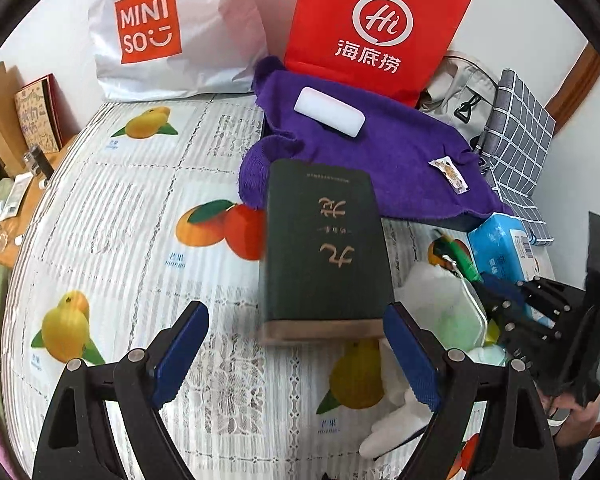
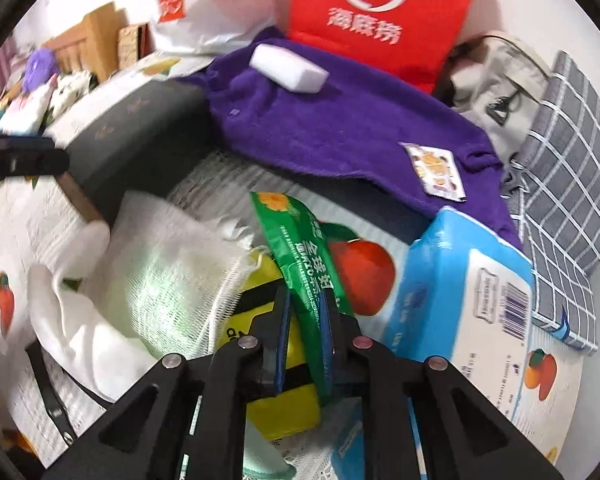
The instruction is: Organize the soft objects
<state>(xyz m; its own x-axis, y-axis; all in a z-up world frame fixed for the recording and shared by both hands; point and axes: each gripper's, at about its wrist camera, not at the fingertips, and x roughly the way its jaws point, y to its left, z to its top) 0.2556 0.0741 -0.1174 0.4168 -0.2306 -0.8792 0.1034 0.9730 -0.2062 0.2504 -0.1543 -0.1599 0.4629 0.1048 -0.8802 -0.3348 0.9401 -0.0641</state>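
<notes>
My left gripper (image 1: 296, 314) stands open just above the fruit-print tablecloth (image 1: 140, 208), its blue pads on either side of the near end of a dark green book (image 1: 324, 248). My right gripper (image 2: 305, 299) is shut on a green plastic packet (image 2: 296, 240) that rises between its pads over a yellow item (image 2: 278, 400). A white gauze cloth (image 2: 172, 256) and a white glove (image 2: 72, 320) lie left of it, a blue tissue pack (image 2: 460, 280) to its right. Behind lies a purple towel (image 1: 380, 160) with a white block (image 1: 329, 111) on it.
A red paper bag (image 1: 376, 28) and a white Miniso bag (image 1: 160, 28) stand against the back wall. A grey bag (image 1: 460, 92) and a grey checked cloth (image 1: 520, 140) fill the right corner. The right gripper (image 1: 512, 304) shows beside the book.
</notes>
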